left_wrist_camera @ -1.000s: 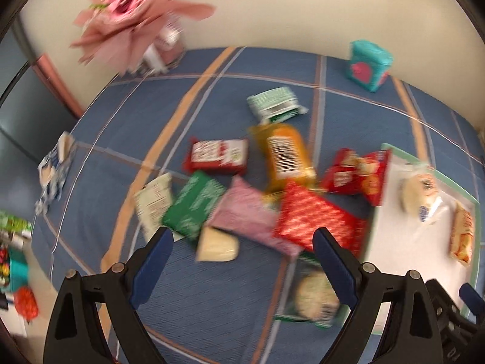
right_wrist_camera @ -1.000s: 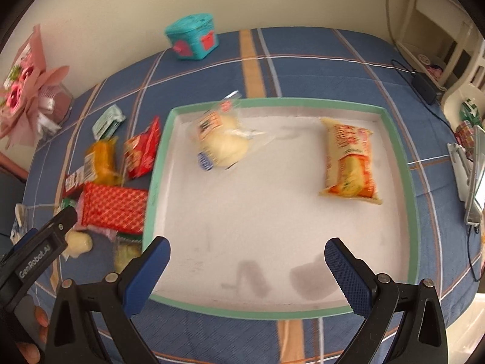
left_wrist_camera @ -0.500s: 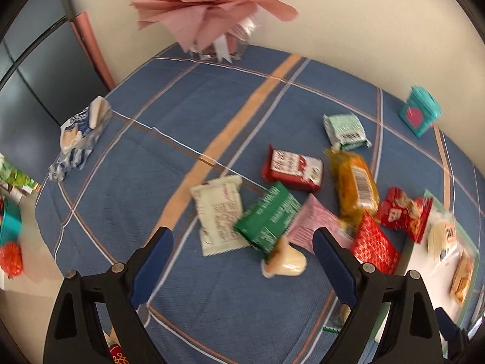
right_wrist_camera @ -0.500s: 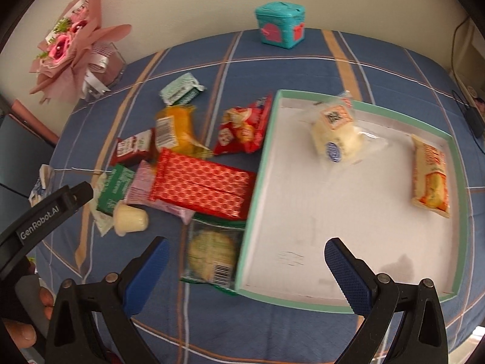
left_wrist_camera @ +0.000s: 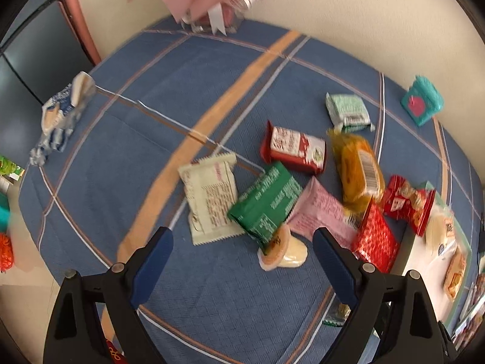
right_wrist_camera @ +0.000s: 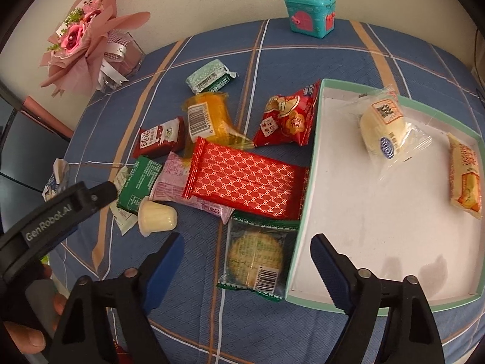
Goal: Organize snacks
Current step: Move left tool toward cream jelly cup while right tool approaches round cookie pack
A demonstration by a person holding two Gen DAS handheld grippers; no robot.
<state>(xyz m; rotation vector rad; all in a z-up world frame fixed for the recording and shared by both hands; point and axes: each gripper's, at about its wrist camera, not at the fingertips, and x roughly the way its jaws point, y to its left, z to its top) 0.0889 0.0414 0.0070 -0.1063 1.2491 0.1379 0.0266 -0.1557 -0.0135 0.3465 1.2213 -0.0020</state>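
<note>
Nearest to us, our right gripper point(right_wrist_camera: 247, 253) hangs over a clear-wrapped round biscuit packet point(right_wrist_camera: 256, 256) that lies against the outer wall of the tray point(right_wrist_camera: 306, 212); its jaws are closing, still apart, and they press on nothing. Our left gripper point(left_wrist_camera: 242, 248) is spread wide over the blue checked cloth of the bench point(left_wrist_camera: 127, 139), with nothing between the pads, and a jelly cup point(left_wrist_camera: 283, 251) lies on its side just ahead of it.

Behind the cup the snacks sit in a loose heap: a cream sachet point(left_wrist_camera: 210, 200), a green packet point(left_wrist_camera: 265, 204) overlapping it, a pink packet point(left_wrist_camera: 321, 212), and a long red patterned wafer pack point(right_wrist_camera: 244, 179) resting partly on the pink one and touching the tray wall. Beyond those lie a dark red carton point(left_wrist_camera: 295, 148), an orange-wrapped cake point(right_wrist_camera: 209, 118), a red festive pouch point(right_wrist_camera: 286, 119) and a pale green packet point(right_wrist_camera: 209, 75).

Inside the white, green-rimmed tray are a wrapped bun point(right_wrist_camera: 383, 132) and, well apart from it, a yellow cracker pack point(right_wrist_camera: 465, 174).

At the far edge stand a teal toy chest point(right_wrist_camera: 310, 15) and a pink bouquet point(right_wrist_camera: 88, 42). To the left, blurred, is what may be a crumpled blue-and-white wrapper point(left_wrist_camera: 60, 115).
</note>
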